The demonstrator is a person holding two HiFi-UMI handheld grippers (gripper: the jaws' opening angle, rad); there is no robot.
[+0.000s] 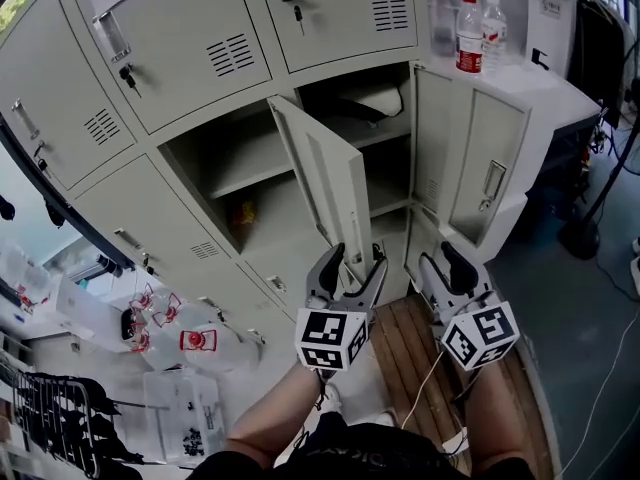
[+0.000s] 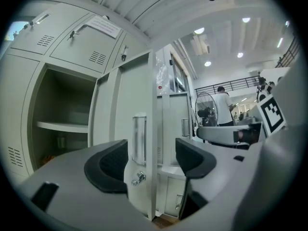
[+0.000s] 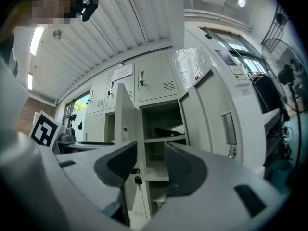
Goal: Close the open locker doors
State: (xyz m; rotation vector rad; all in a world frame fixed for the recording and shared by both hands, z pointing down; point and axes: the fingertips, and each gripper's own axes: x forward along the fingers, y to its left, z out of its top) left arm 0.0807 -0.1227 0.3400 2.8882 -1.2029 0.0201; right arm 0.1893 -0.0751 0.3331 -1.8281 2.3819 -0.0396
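Two doors of the grey locker bank (image 1: 150, 88) stand open. The middle door (image 1: 335, 183) swings out towards me, with its lock and handle (image 2: 138, 138) on the face I see. Its free edge (image 2: 152, 129) stands between the jaws of my left gripper (image 1: 356, 260), whose dark pads (image 2: 108, 165) are apart from it; the gripper (image 2: 151, 160) is open. The right door (image 1: 485, 168) hangs wide open. My right gripper (image 1: 445, 260) is open and empty before the open compartment (image 3: 161, 129), with the keyed middle door (image 3: 126, 129) to its left and the right door (image 3: 211, 114) to its right.
Water bottles (image 1: 469, 33) stand on the low cabinet at the right. A dark item (image 1: 370, 103) lies on the upper shelf. Plastic bags with red print (image 1: 190, 338) sit at the lower left. Wooden boards (image 1: 410, 348) lie underfoot, cables (image 1: 610, 358) to the right. A fan (image 2: 207, 107) and a person (image 2: 222, 105) are far off.
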